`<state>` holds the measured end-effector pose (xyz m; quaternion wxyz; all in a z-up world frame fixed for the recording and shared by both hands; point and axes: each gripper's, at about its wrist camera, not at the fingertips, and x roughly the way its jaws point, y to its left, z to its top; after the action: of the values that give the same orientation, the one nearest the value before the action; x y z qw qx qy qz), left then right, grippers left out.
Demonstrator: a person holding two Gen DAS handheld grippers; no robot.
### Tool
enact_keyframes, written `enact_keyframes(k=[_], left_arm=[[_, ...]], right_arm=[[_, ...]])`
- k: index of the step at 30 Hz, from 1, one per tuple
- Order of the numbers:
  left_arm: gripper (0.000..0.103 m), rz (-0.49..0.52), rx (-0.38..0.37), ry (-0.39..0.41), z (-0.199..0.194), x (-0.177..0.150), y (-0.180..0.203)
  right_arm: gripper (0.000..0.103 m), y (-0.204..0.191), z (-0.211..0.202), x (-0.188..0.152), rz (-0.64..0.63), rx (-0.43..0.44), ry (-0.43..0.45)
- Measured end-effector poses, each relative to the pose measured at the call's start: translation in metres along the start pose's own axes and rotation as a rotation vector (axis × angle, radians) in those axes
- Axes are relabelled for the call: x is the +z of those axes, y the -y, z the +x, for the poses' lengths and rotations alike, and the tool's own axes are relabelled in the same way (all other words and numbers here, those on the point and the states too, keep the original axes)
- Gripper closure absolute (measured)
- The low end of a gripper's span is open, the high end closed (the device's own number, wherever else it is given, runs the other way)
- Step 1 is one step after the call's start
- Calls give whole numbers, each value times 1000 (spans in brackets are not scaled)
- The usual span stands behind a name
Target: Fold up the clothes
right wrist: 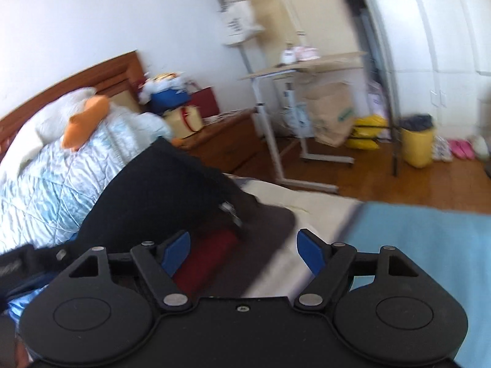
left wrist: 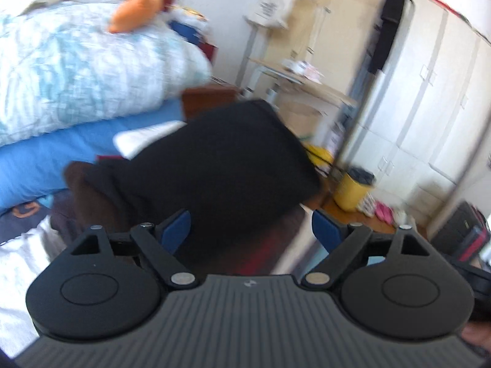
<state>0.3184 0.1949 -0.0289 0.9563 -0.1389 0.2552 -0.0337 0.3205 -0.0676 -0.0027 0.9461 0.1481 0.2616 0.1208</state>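
Note:
A black garment (left wrist: 221, 165) lies in a flat, folded shape on top of other clothes on the bed, a brown piece (left wrist: 92, 190) showing at its left. My left gripper (left wrist: 251, 230) hangs just short of it, its blue pads (left wrist: 176, 230) spread wide with nothing pressed between them. In the right wrist view the same black garment (right wrist: 159, 190) rests on a dark brown piece (right wrist: 270, 217) and a dark red one (right wrist: 208, 251). My right gripper (right wrist: 242, 251) is open over the red and brown cloth, gripping nothing.
A light blue quilt (left wrist: 76, 70) with a white and orange plush toy (right wrist: 83, 119) fills the bed's left. A teal blanket (right wrist: 414, 245) lies at the right. Beyond the bed stand a wooden nightstand (right wrist: 224, 141), a rolling table (right wrist: 307, 64), a yellow bin (right wrist: 417, 147) and white wardrobes (left wrist: 429, 92).

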Motion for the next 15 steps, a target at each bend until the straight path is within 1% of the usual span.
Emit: enact_keyframes(k=[1,3,4,7,9,11,12,13,15], left_arm=[[8,45,5,-20,-4,-6,11],[8,128,7,-62,-12,-19,32],[8,146,-15,-93,-18,-28,38],[8,132,-78,-195,-33,-53,48],[7,138,-50,-211,-48,-69,55],[7,186,37,-214,-61,-84,64],[7,226,63,-211,-66,-91,71],[7,261,84,-211,-71,-96,76],[7,281,100,-214,-79,-99,84]], right_arm=[[22,8,-15,-4,16,-14,-9],[22,20,-44,-8,24,-45,-23],[22,24,-58,-11,24,-60,-32],[22,30,-94,-15,13,-91,-38],[21,30,-118,-22,-5,-117,-36],[18,27,-137,-32,-36,-139,-30],[15,25,-142,-37,-55,-147,-31],[14,24,-144,-42,-62,-156,-35],[14,25,-152,-51,-57,-167,-43]])
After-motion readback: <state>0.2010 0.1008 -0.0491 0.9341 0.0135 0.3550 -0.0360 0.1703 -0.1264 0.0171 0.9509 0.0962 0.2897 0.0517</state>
